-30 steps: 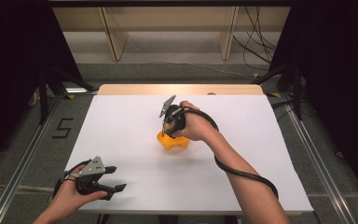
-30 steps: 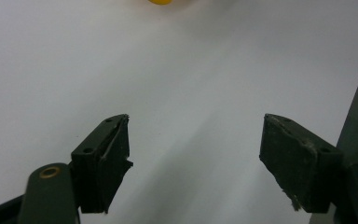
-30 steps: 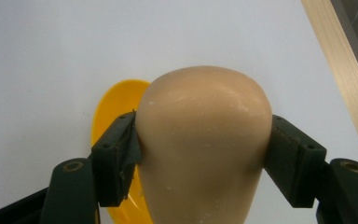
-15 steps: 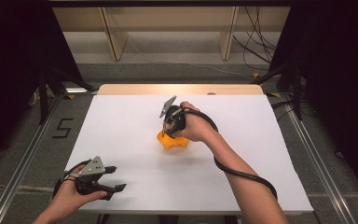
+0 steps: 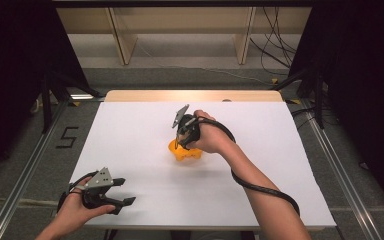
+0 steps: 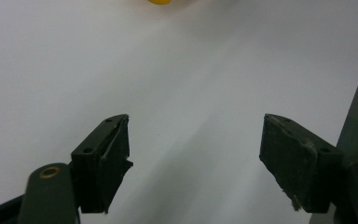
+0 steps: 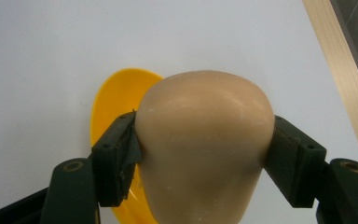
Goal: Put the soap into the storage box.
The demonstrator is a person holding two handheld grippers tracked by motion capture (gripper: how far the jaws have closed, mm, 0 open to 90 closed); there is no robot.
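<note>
Our right gripper (image 7: pixel 204 154) pinched a beige, rounded lump (image 7: pixel 205 140) across its widest part, both pads pressed to its sides. It looked smooth, firm and likely slippery. It hung over a yellow bowl (image 7: pixel 109 102), seemingly empty, mid-table. Our left gripper (image 6: pixel 196 154) stood spread, holding nothing.

Bare white table (image 5: pixel 290 165) all round; sole obstacle the yellow bowl (image 5: pixel 185 152) mid-table.

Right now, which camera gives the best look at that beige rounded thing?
The right gripper view: the beige rounded thing sits large between the right gripper's jaws, above a yellow dish. In the high view the hand covers it.
</note>
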